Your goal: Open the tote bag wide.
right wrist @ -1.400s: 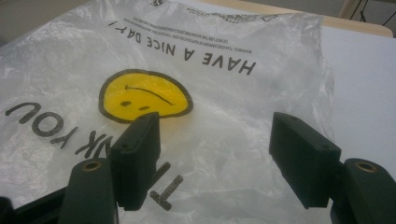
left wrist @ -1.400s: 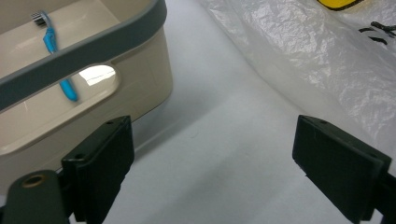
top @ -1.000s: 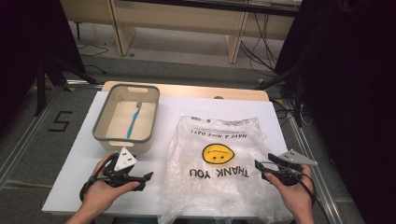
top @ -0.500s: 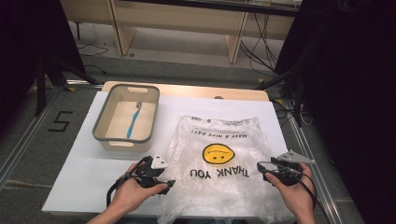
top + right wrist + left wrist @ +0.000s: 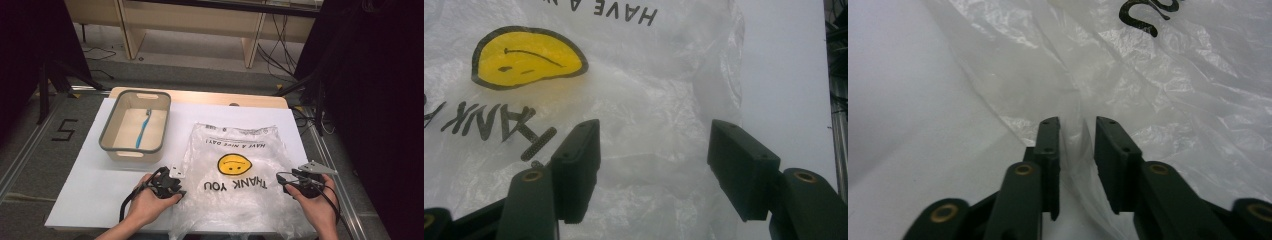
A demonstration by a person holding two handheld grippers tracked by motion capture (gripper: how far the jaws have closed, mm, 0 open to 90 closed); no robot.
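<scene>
Here, the crinkled translucent plastic bag [image 5: 235,185] with its yellow smiley face and "THANK YOU" print is lying flat on the white table [image 5: 90,190], just beside the grey-rimmed beige bin [image 5: 107,145] holding a blue toothbrush [image 5: 142,129]. The left gripper [image 5: 1077,135] has just been closing, its jaws narrowing around a raised fold at the bag's left edge, probably to lift it. The right gripper [image 5: 654,150] is hovering spread wide over the opposite edge, pinching nothing, seemingly readying a matching grip.
</scene>
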